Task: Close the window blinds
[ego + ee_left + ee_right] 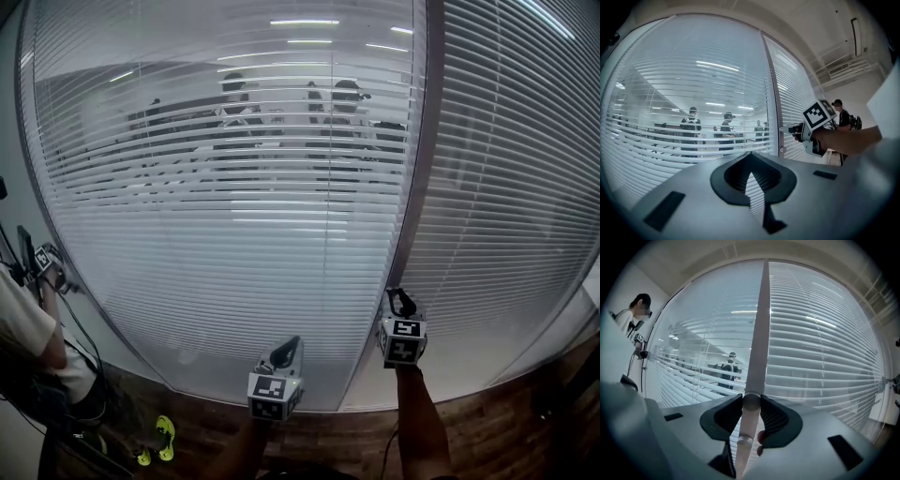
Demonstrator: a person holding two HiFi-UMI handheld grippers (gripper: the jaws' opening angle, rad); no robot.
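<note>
1. The right gripper (751,401) pinches the wand (758,324). Its jaws press on either side of the rod near its lower end, and it points level at the window. That grip looks made for twisting the rod about its own length.
2. The wand hangs upright along the seam between two blinds, within easy reach of that hand.
3. Left of the wand, the left blind (225,234) has its middle slats tilted open, so people (234,103) in the room beyond show through. I'd say the closing is barely begun.
4. Right of the wand, the right blind (506,187) looks flatter and lets less through.
5. The left gripper (750,154) sits low and left of the wand. Its jaws are pressed together on nothing, and it seems to be kept clear.
6. The rod is round and smooth, so a hasty twist could let it slip.
</note>
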